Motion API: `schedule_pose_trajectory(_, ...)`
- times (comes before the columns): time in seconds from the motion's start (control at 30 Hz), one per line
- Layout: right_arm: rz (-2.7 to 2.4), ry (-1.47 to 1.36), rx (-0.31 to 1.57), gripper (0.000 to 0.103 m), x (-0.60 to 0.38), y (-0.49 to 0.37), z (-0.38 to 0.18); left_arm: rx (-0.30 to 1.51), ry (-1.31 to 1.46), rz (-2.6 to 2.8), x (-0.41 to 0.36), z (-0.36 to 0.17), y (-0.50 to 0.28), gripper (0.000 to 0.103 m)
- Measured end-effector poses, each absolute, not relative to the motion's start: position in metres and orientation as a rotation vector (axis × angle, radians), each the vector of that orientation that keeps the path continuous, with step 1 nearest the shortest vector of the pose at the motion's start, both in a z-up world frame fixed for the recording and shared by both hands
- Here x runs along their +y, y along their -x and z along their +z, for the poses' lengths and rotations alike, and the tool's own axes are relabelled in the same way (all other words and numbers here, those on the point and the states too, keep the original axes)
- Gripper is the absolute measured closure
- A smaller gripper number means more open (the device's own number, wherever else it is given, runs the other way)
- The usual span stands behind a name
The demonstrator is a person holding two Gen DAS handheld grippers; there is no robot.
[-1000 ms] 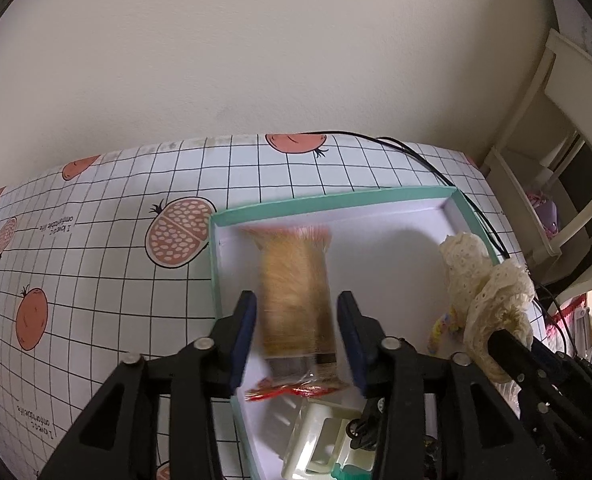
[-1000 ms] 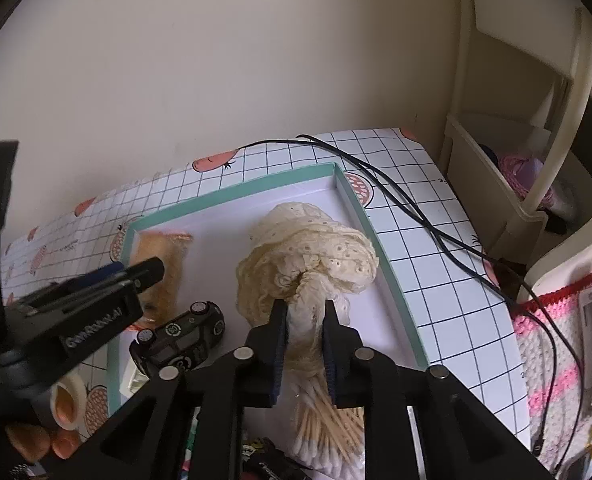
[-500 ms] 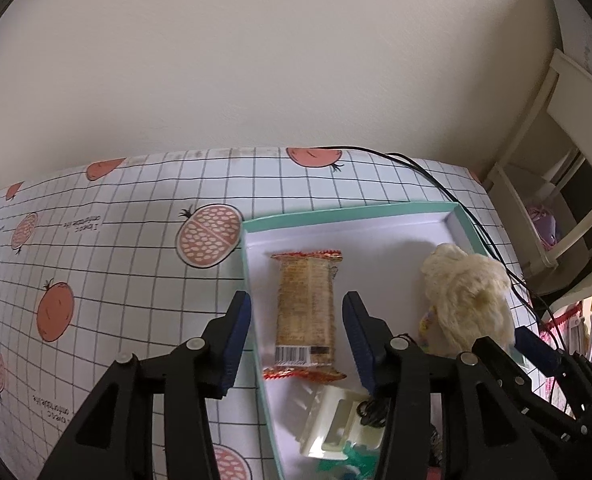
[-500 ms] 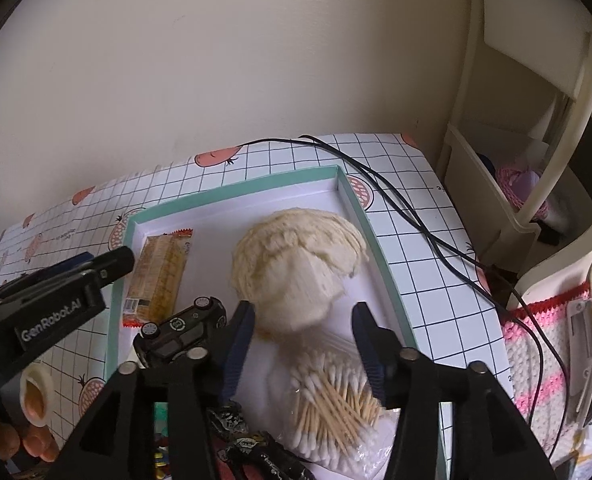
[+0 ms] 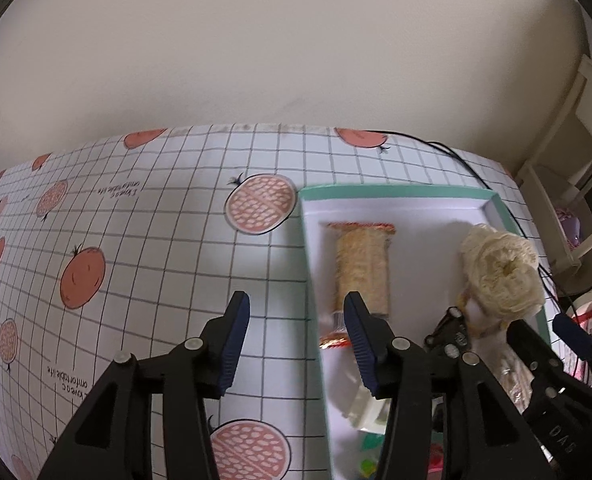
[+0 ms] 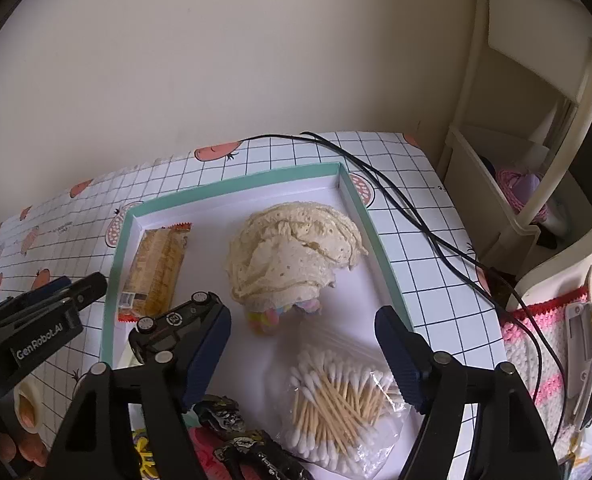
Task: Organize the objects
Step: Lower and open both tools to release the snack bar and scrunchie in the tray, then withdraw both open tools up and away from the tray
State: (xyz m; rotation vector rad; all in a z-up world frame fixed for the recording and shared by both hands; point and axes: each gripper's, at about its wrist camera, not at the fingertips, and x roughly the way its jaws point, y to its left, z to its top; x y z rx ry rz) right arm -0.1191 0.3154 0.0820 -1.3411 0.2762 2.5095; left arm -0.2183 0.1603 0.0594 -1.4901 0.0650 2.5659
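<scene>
A teal-rimmed white tray (image 6: 380, 236) (image 5: 310, 248) lies on the checked tablecloth. In it lie a wrapped wafer snack (image 6: 157, 270) (image 5: 362, 266), a cream lace cloth bundle (image 6: 292, 250) (image 5: 500, 274), a black toy car (image 6: 172, 326) and a bag of cotton swabs (image 6: 336, 396). My right gripper (image 6: 302, 352) is open and empty, above the swabs and just in front of the lace bundle. My left gripper (image 5: 296, 338) is open and empty, over the tray's left rim; its right finger (image 5: 360, 336) overlaps the wafer's near end.
A black cable (image 6: 416, 216) runs along the tray's right side. A cream shelf unit (image 6: 528, 140) stands to the right of the table. A pink-and-white knitted cloth (image 6: 536, 344) lies at the near right. Small dark items (image 6: 232, 432) sit at the tray's near end.
Both grippers opened and drew back. The left let go of the wafer snack and shifted left; the right let go of the lace bundle, which now rests in the tray.
</scene>
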Motion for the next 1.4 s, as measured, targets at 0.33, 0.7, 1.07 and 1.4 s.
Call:
schedule_pose_trajectory(0.33,2.507,1.345,0.271,0.009,0.314,0.122,0.082,0.053,1.507,2.615,0.146,0.054,0.212,0.022)
schedule_pose_trajectory(0.7,2.509,1.349,0.274,0.000,0.313,0.123,0.078,0.050,1.518,2.684,0.131,0.043,0.209,0.003)
schedule_pose_trajectory(1.07,2.497,1.366,0.281,0.000,0.314,0.125,0.074,0.035,1.533,2.712,0.122,0.037,0.210,0.003)
schedule_pose_trajectory(1.4,2.494,1.372,0.278,0.000,0.314,0.125,0.075,0.050,1.528,2.704,0.125,0.039,0.207,0.003)
